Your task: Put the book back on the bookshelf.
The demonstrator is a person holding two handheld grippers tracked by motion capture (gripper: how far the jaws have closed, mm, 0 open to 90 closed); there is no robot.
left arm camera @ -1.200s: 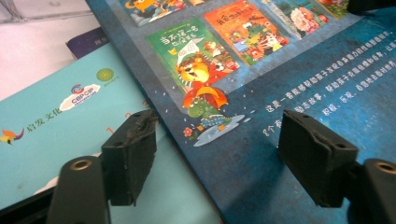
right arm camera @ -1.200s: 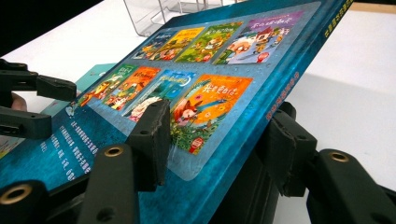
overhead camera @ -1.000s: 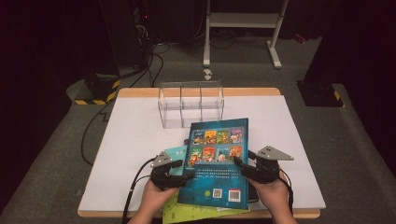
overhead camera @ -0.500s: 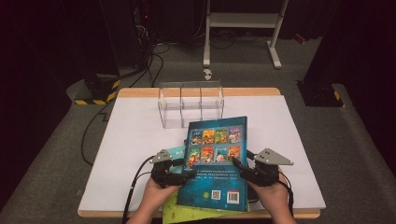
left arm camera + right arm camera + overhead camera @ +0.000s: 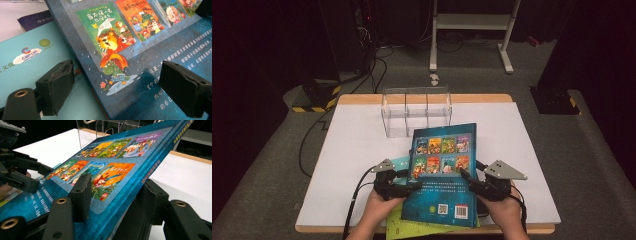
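At lower centre of the high view, the right hand-held gripper (image 5: 468, 179) pinches the blue book's (image 5: 443, 175) edge, tilting it above the counter (image 5: 352, 150). The left hand-held gripper (image 5: 412, 186), jaws just spread, straddles the opposite edge without pressing. Best to close it there before lifting toward the clear rack (image 5: 416, 111).

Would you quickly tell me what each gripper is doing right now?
Left gripper: jaws open astride the blue book's edge, having just widened.
Right gripper: jaws closed on the blue book, holding it tilted.
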